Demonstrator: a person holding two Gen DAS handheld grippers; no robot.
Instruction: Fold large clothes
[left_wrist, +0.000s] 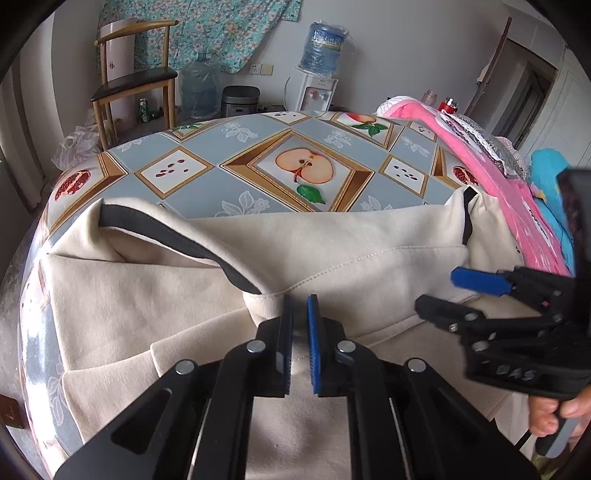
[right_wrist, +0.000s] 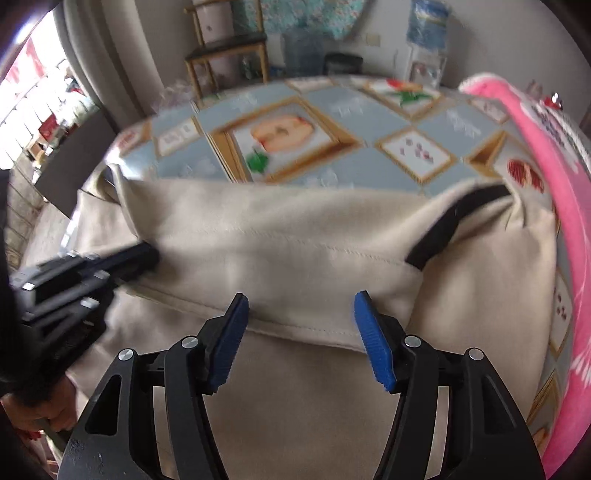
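On the table covered with a grey-blue oilcloth printed with fruit panels (left_wrist: 258, 140), the large cream fleece garment with black trim (left_wrist: 332, 251) lies spread across the near half, its near part spilling over the table edge toward us. In the left wrist view, our left gripper (left_wrist: 300, 314) sits at 6 o'clock with its blue-padded jaws drawn close; a nub of cream cloth stands at the tips, but we cannot tell whether it is truly pinched or only touched. Our right gripper (right_wrist: 301, 314) has its jaws spread wide over the stitched hem fold and holds nothing.

We judge the main risk to be a lopsided fold: if the left grip is only on a thin bunch of fleece, it could slip out when lifted, and the black trim band (left_wrist: 177, 232) at 9 o'clock could drag crooked. The right jaws, closing too shallow on the hem, might catch one layer only. The pink plush cloth (right_wrist: 554, 184) at 3 o'clock lies against the garment and could be snagged along with it.

The left view shows the right gripper from the side at 3 o'clock, and sharp detail of the wooden chair (left_wrist: 136, 81) and water dispenser (left_wrist: 317, 85) at 12 o'clock. The right view, blurred, alone shows the spread jaws head-on and the pink cloth's long run down the right side.
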